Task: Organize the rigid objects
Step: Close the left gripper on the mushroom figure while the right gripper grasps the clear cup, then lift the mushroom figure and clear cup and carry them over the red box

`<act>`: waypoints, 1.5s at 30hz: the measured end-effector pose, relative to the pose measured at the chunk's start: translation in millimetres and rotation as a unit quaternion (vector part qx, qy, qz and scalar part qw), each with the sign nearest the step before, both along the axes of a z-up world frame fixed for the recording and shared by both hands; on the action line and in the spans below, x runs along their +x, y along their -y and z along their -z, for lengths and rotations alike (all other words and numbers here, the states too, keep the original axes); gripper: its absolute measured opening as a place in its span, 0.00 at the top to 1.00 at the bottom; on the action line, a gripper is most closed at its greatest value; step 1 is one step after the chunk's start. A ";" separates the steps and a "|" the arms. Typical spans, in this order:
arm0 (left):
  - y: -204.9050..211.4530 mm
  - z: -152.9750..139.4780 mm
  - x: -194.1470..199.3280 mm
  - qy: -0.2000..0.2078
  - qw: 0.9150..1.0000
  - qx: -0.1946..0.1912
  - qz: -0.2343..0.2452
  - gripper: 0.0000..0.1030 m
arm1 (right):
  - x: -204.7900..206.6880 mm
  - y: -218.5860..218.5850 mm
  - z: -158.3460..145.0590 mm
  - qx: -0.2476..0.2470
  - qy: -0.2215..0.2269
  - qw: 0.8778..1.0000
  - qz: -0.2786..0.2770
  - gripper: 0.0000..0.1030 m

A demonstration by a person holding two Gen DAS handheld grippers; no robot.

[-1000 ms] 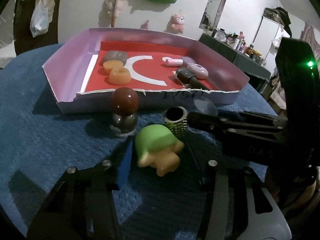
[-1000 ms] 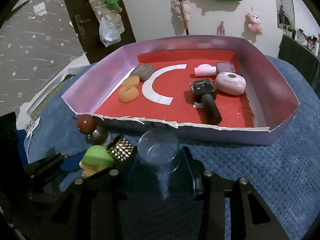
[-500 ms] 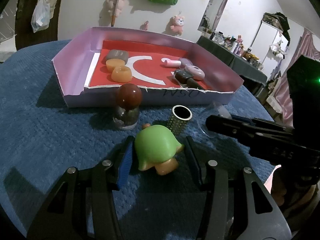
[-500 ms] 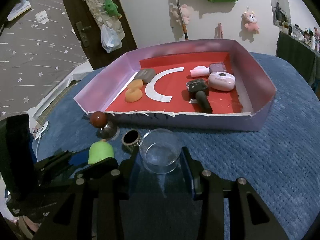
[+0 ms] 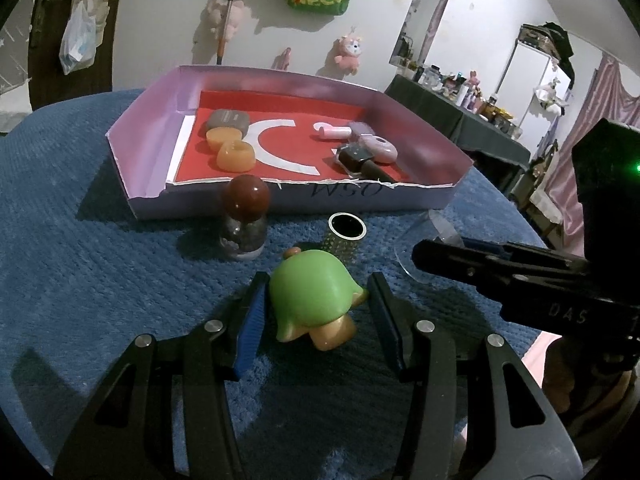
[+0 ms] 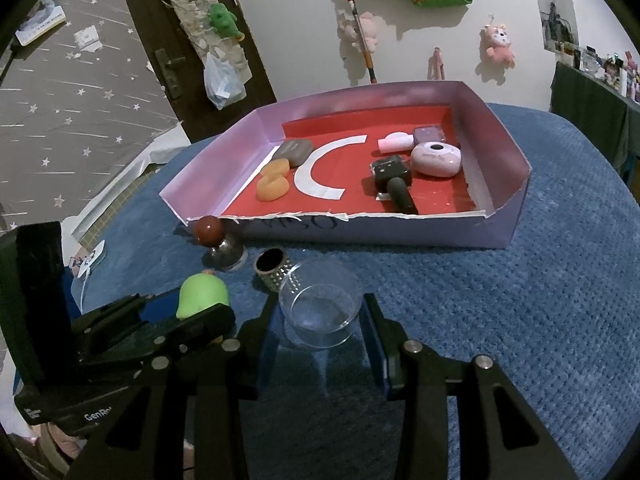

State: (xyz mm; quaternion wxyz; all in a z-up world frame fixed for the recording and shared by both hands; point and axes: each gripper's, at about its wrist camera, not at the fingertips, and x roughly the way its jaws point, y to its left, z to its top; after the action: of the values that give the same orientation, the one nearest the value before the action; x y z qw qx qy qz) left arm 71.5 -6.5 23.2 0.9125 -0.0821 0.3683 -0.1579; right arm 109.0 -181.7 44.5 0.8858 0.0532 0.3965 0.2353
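Seeing my left gripper [image 5: 316,300] spread round green toy [image 5: 312,300] at center; right gripper [image 6: 320,312] spread round clear cup [image 6: 322,306], center-bottom.

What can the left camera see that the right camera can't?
Only the left view shows a fridge and a cluttered counter off to the right. Only the right view shows a door with a green plush and the starry wall. Both show the tray, the green toy between the left gripper's fingers, and the clear cup between the right gripper's.
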 end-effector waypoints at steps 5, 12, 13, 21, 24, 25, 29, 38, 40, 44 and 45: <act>-0.4 -1.3 0.1 0.000 1.000 -0.002 0.000 0.54 | 0.3 -0.7 -0.9 0.001 0.001 1.000 -0.002 0.60; -1.1 -3.6 0.8 0.001 1.000 -0.003 -0.001 0.54 | 0.3 -1.1 -1.3 0.000 0.002 1.000 -0.003 0.60; -1.1 -3.9 0.9 0.001 1.000 -0.002 -0.001 0.54 | -0.1 -0.7 -1.0 0.000 0.002 1.000 -0.003 0.60; -5.4 -14.3 3.6 0.012 1.000 0.000 -0.001 0.54 | 0.4 -2.5 -3.8 0.003 0.004 1.000 -0.006 0.60; -5.4 -15.9 5.4 0.014 1.000 -0.001 0.001 0.54 | 1.4 -2.8 -5.6 0.005 0.004 1.000 -0.007 0.60; -5.2 -17.6 6.5 0.016 1.000 0.000 0.001 0.54 | 1.4 -3.2 -6.9 0.004 0.006 1.000 -0.007 0.60; -2.9 -23.9 9.5 0.024 1.000 0.004 0.004 0.54 | 2.8 -3.5 -13.0 0.004 0.012 1.000 -0.010 0.60; -6.0 -41.9 23.5 0.044 0.999 0.009 0.006 0.54 | 12.6 0.4 -27.2 0.007 0.027 1.000 -0.009 0.60; -6.0 -44.9 27.2 0.047 0.999 0.011 0.007 0.54 | 15.3 0.1 -30.1 0.005 0.031 0.999 -0.010 0.60; -7.3 -49.9 35.7 0.051 0.999 0.012 0.008 0.54 | 21.5 -1.4 -35.8 0.004 0.035 0.999 -0.014 0.60; -7.6 -50.9 37.4 0.051 0.999 0.012 0.009 0.54 | 23.3 -1.8 -37.0 0.003 0.037 0.999 -0.015 0.60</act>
State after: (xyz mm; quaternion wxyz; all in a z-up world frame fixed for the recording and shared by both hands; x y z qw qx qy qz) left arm 108.8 1.1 74.1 0.9297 -0.0597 0.3236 -0.1653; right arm 132.2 -179.9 81.5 0.8960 0.0411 0.3637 0.2513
